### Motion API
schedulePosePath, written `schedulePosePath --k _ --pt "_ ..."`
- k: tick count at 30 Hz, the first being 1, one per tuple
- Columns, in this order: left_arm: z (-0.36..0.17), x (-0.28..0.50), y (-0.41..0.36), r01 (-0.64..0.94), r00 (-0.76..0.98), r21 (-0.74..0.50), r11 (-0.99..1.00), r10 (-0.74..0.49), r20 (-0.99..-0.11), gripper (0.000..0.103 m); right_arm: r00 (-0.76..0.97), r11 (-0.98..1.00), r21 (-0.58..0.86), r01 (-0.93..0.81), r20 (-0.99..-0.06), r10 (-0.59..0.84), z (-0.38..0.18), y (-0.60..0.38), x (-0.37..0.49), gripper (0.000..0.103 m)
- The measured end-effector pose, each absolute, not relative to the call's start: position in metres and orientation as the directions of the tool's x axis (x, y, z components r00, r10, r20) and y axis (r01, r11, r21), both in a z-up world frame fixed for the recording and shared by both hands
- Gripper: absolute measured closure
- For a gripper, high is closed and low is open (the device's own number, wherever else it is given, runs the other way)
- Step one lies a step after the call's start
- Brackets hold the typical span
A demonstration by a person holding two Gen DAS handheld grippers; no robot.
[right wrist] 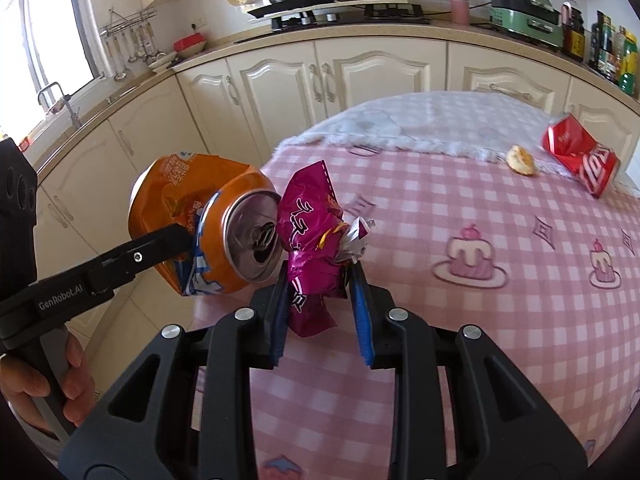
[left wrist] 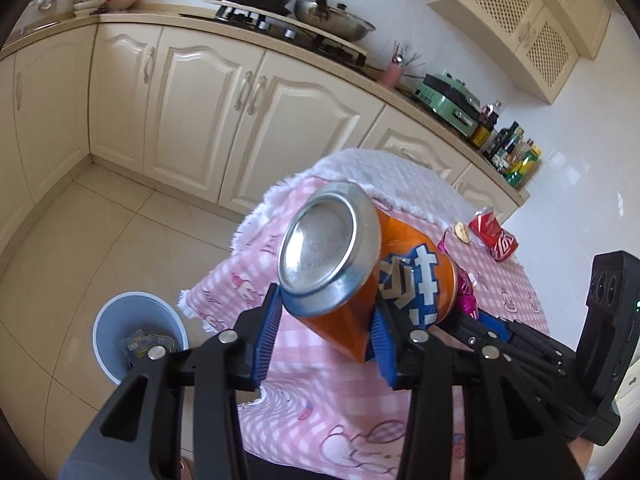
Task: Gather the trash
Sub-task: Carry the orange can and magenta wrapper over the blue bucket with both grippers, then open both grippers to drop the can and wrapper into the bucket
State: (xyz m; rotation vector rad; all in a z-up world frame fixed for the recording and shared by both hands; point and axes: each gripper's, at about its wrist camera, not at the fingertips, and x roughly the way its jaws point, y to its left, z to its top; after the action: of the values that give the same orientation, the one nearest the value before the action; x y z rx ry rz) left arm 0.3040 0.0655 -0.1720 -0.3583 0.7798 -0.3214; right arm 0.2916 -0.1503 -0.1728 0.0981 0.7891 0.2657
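While the left tongs (left wrist: 324,332) squeeze a dented orange can (left wrist: 360,280) low in the middle of the left view, its shiny bottom faces the camera. The blue pads (left wrist: 266,340) press on both sides of it. In the right view, the right tongs (right wrist: 322,316) are closed on a crumpled pink wrapper (right wrist: 312,248), just beside the can's open top. Both are held up above the worktop's pink checked cloth (right wrist: 460,208). Farther back, at the right of the frame, a squashed red can (right wrist: 580,156) lies on the cloth with a small yellow scrap (right wrist: 520,160) near it. A blue bin (left wrist: 136,336) stands on the floor at the lower left of the left view, with some scraps inside.
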Motion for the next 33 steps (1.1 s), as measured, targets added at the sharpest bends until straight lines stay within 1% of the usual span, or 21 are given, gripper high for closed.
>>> schedulePosePath --k 5,8,14,18,22,26,29,31,33 --pt "-0.176 0.295 0.112 0.083 0.698 -0.442 0.893 -0.369 -0.613 0.063 0.666 0.945 0.200 -0.257 -0.672 0.323 -0.167 -0.114 0.298 0.075" --pt "-0.187 0.292 0.149 0.016 0.710 -0.442 0.897 -0.322 -0.626 0.064 0.649 0.929 0.209 -0.304 -0.669 0.363 -0.170 -0.078 0.304 0.075" --pt "-0.225 0.296 0.224 -0.122 0.704 -0.441 0.889 -0.236 -0.670 0.064 0.587 0.905 0.191 -0.380 -0.706 0.395 -0.204 0.006 0.327 0.075" --pt "-0.266 0.311 0.263 -0.202 0.670 -0.440 0.875 -0.204 -0.714 0.064 0.530 0.894 0.191 -0.406 -0.747 0.401 -0.251 0.054 0.355 0.075" --pt "-0.328 0.339 0.291 -0.281 0.612 -0.424 0.861 -0.179 -0.770 0.064 0.463 0.896 0.186 -0.403 -0.803 0.375 -0.312 0.087 0.384 0.075" --pt "-0.389 0.367 0.304 -0.348 0.533 -0.364 0.864 -0.137 -0.835 0.064 0.400 0.919 0.163 -0.360 -0.863 0.310 -0.377 0.101 0.415 0.075" --pt "-0.430 0.386 0.305 -0.387 0.481 -0.354 0.851 -0.140 -0.865 0.065 0.332 0.930 0.154 -0.332 -0.904 0.269 -0.431 0.104 0.433 0.075" --pt "-0.455 0.395 0.306 -0.400 0.453 -0.321 0.859 -0.120 -0.883 0.065 0.286 0.933 0.158 -0.323 -0.923 0.256 -0.456 0.106 0.441 0.075" --pt "-0.475 0.403 0.305 -0.412 0.427 -0.331 0.849 -0.141 -0.893 0.064 0.260 0.933 0.154 -0.324 -0.934 0.244 -0.475 0.108 0.445 0.075"
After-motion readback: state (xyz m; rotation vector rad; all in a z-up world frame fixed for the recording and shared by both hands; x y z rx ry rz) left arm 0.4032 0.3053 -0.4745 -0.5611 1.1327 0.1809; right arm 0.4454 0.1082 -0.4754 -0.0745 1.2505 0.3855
